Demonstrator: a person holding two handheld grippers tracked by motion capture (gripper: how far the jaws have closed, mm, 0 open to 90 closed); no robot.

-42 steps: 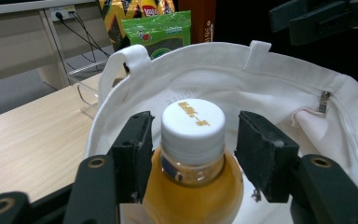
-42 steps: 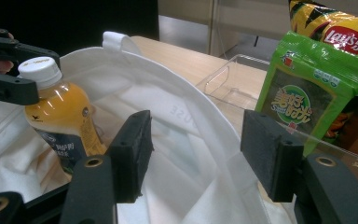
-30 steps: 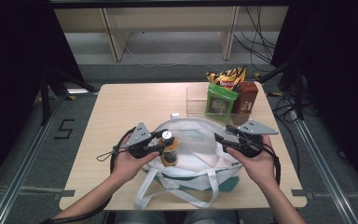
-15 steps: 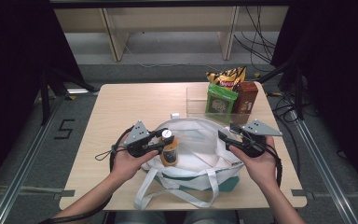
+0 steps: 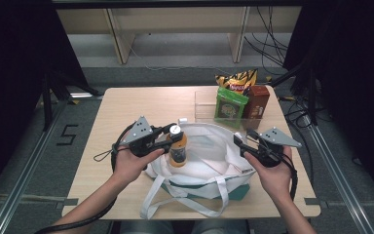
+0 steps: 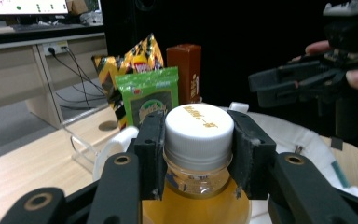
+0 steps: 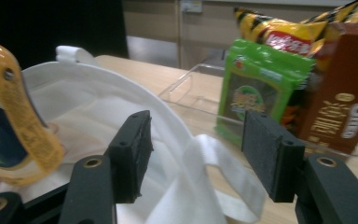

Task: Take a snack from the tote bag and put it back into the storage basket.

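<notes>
An orange drink bottle [image 5: 177,150] with a white cap stands upright over the left part of the open white tote bag [image 5: 209,163]. My left gripper [image 5: 174,136] is shut on the bottle's neck just under the cap. In the left gripper view the two jaws clamp the bottle [image 6: 198,128] from both sides, with the left gripper [image 6: 198,149] around it. My right gripper [image 5: 239,142] hovers at the bag's right rim. In the right gripper view the right gripper [image 7: 198,156] is open, and the bag's white rim [image 7: 177,140] runs between the jaws without being pressed.
At the back right of the wooden table [image 5: 126,107] a clear plastic stand [image 5: 204,105] holds a green snack packet [image 5: 230,107], a yellow chip bag [image 5: 236,80] and a brown carton [image 5: 256,100]. The bag's straps [image 5: 175,202] trail toward the front edge.
My left gripper has lifted the bottle a little higher over the bag. The right gripper has stayed at the bag's right rim.
</notes>
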